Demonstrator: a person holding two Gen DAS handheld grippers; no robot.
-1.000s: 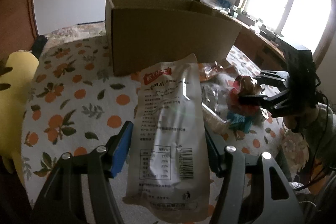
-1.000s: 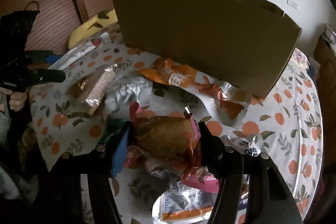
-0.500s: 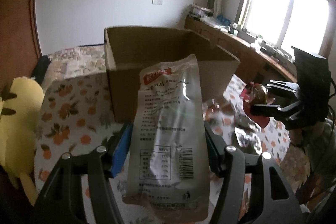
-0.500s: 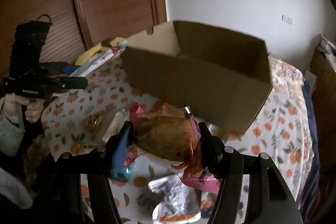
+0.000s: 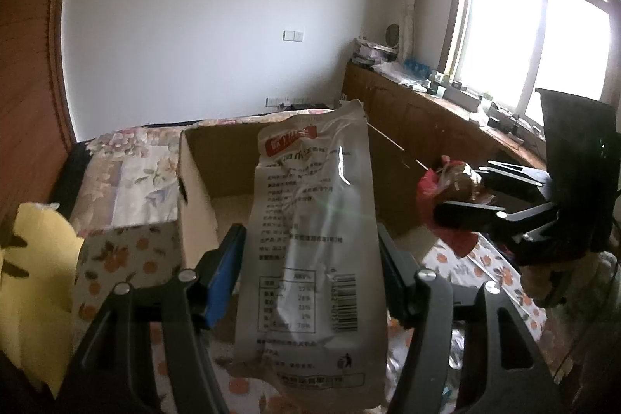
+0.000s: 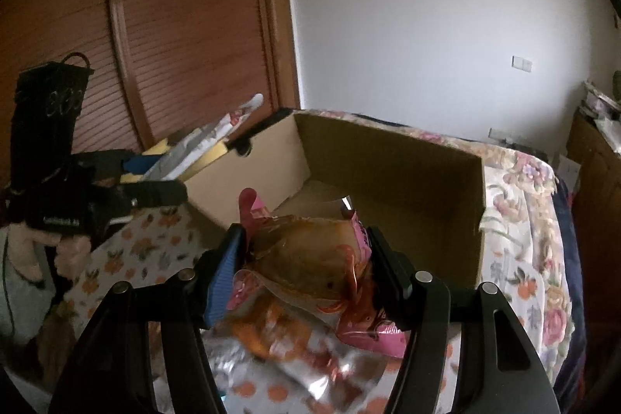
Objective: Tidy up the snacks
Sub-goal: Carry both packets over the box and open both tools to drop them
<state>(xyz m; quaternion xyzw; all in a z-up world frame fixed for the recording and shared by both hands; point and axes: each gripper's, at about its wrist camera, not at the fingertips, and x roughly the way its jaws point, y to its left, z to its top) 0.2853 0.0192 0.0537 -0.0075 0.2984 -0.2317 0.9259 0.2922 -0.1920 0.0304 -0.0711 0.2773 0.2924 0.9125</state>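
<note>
The left claw (image 5: 310, 270) is clamped on a tall silvery-white foil snack pouch with a red label (image 5: 314, 251), held upright in the air in front of the open brown cardboard box (image 5: 202, 181). The right claw (image 6: 306, 270) grips a clear-and-pink plastic packet with a brown bun inside (image 6: 310, 251), raised just before the box's near wall. The box sits on a table under an orange-print cloth (image 6: 147, 247), where more wrapped snacks (image 6: 295, 367) lie.

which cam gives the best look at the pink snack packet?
Right wrist view. The pink snack packet sits front and centre, clamped in the right gripper, its clear window and pink edges plain. The left wrist view shows it only at the right edge, side-on, dim against the window and partly hidden by the fingers.
</note>
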